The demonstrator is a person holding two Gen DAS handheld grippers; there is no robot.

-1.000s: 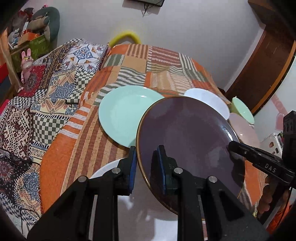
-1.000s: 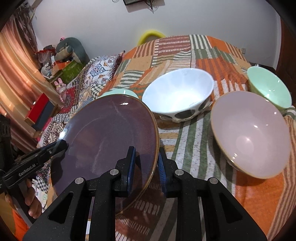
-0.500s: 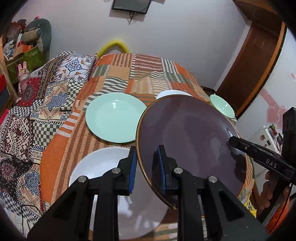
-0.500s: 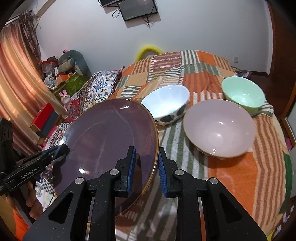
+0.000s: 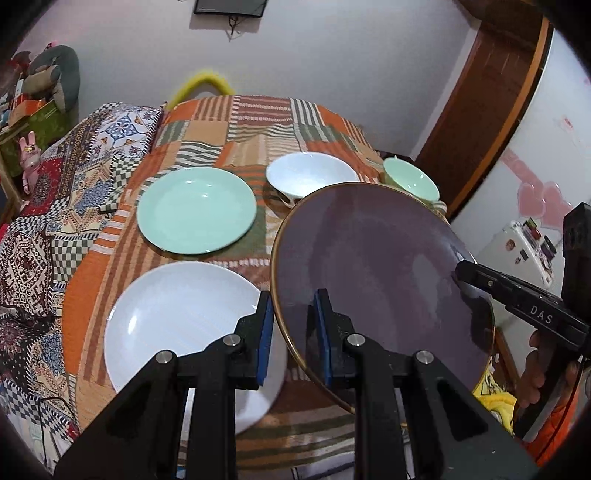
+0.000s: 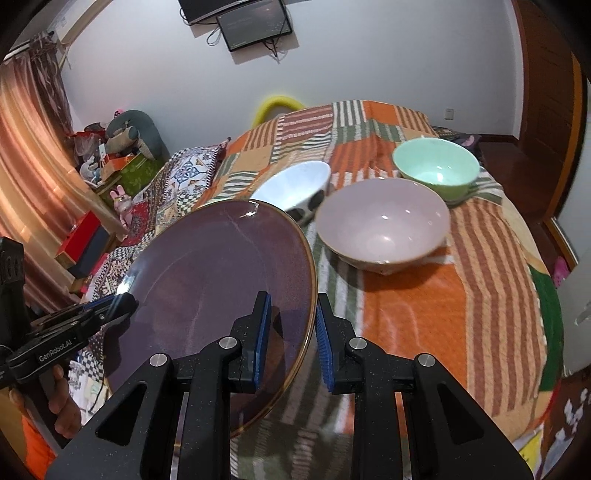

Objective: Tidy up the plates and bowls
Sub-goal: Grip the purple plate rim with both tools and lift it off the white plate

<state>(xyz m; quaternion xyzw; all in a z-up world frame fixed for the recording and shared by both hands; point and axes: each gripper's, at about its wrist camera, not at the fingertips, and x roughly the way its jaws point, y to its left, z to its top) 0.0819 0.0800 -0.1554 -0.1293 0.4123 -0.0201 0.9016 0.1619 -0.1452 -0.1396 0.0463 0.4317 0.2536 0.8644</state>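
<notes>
A dark purple plate (image 5: 376, 273) with a gold rim hangs above the bed, held from both sides. My left gripper (image 5: 293, 332) is shut on its left rim, and my right gripper (image 6: 291, 338) is shut on its right rim (image 6: 308, 295). Each gripper shows in the other's view, the right gripper (image 5: 461, 267) at the plate's far edge, the left gripper (image 6: 129, 301) likewise. On the patchwork blanket (image 5: 240, 122) lie a white plate (image 5: 177, 325) and a mint plate (image 5: 195, 208). A white bowl (image 6: 295, 184), a pink bowl (image 6: 384, 218) and a mint bowl (image 6: 436, 166) stand further right.
A patterned quilt (image 5: 55, 206) covers the bed's left side. A shelf with boxes and soft toys (image 6: 122, 147) stands by the curtain (image 6: 33, 155). A wooden door (image 5: 491, 96) is on the right, and a screen (image 6: 255, 22) hangs on the wall.
Both grippers have pulled back and risen with the purple plate. The white plate, first mostly covered by it, now lies uncovered to its left, and more of the bed and wall shows.
</notes>
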